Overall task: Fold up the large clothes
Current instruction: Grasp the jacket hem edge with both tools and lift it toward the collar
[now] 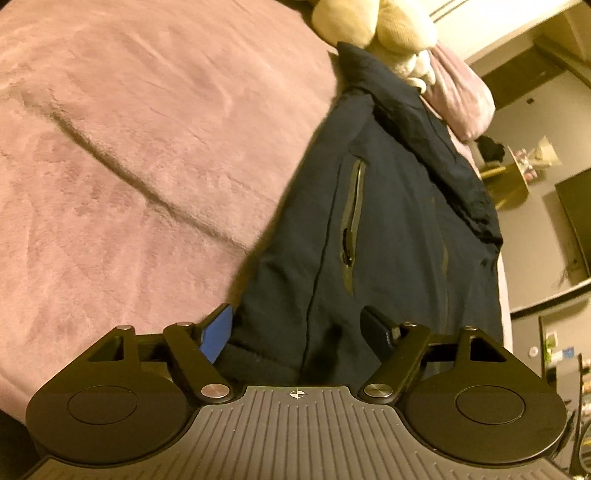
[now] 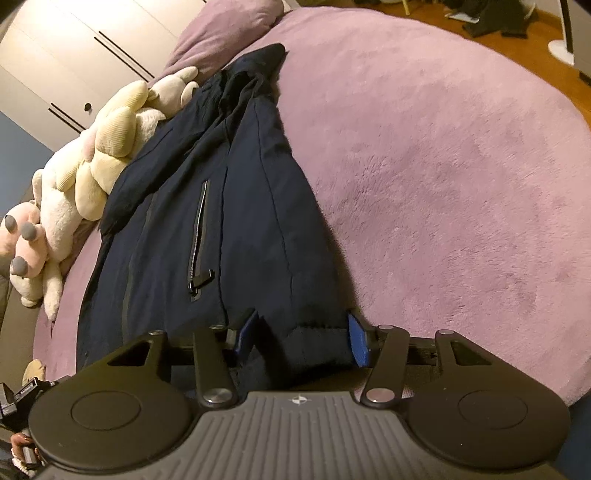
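A dark navy jacket [image 1: 369, 221] lies lengthwise on a pink fleece bed cover [image 1: 129, 147], folded narrow, with a zipped pocket [image 1: 352, 225] facing up. My left gripper [image 1: 299, 328] is open, its blue-padded fingers either side of the jacket's near hem. In the right wrist view the same jacket [image 2: 207, 206] runs away from me, pocket zip [image 2: 197, 236] showing. My right gripper [image 2: 301, 332] is open with its fingers straddling the ribbed cuff end [image 2: 317, 343] of the jacket at the near edge.
Cream and pink plush toys [image 2: 92, 166] lie along the jacket's far side, also showing in the left wrist view [image 1: 373, 22]. A purple pillow [image 2: 229, 26] sits at the head of the bed. White wardrobe doors [image 2: 74, 55] stand behind. Wooden floor [image 2: 517, 44] lies beyond the bed.
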Available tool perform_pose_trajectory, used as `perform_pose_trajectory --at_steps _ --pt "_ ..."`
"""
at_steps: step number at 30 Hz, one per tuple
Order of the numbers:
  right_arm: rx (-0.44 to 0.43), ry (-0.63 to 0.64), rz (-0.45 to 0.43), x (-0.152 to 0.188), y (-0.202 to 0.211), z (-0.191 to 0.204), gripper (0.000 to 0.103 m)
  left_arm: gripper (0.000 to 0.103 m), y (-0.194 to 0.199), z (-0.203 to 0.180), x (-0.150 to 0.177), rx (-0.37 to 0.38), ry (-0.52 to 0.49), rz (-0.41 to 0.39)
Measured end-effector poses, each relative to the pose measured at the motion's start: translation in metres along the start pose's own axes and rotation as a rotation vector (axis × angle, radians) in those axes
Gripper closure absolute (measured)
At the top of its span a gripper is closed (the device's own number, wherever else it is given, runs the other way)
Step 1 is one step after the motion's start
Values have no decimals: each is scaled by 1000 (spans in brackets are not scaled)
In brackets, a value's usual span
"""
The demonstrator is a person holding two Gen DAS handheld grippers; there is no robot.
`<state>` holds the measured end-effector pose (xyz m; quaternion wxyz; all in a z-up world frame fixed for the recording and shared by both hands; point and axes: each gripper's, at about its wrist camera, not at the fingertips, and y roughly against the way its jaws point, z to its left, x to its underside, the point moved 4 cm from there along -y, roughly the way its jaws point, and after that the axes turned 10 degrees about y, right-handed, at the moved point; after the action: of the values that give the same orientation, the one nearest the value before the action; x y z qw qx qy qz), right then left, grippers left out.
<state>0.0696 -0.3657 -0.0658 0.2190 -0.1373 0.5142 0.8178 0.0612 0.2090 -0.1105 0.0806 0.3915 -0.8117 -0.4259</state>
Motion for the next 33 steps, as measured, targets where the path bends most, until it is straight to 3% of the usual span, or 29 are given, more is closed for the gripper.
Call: perform_pose_trajectory --at_steps 2,7,11,14,15,18,20,21,28,33 --pt "-4 -1 16 -1 -3 0 48 30 -1 3 -2 -7 -4 10" --pt "-17 -5 38 -3 -7 3 35 26 -4 13 -8 -23 47 9" --pt "-40 -14 35 -5 -7 4 34 29 -8 14 -6 18 58 50" --pt "-43 -21 37 -5 -7 3 46 33 -8 7 -4 -1 6 59" --pt "-44 -22 40 -5 -7 3 56 37 -8 5 -4 -3 -6 64" --pt "-70 -36 49 -5 -8 3 73 55 -8 2 -3 -13 -22 87" --pt "-89 -39 47 -6 -9 7 77 75 -5 -4 -3 6 -34 92" --pt "-98 -42 45 -7 -8 9 78 78 -2 -9 -4 33 -31 94" --pt "-207 -128 -30 -27 2 24 81 81 23 -51 -32 195 56 4" --pt "-248 -213 -143 -68 6 31 82 81 12 -79 -77 218 152 -77"
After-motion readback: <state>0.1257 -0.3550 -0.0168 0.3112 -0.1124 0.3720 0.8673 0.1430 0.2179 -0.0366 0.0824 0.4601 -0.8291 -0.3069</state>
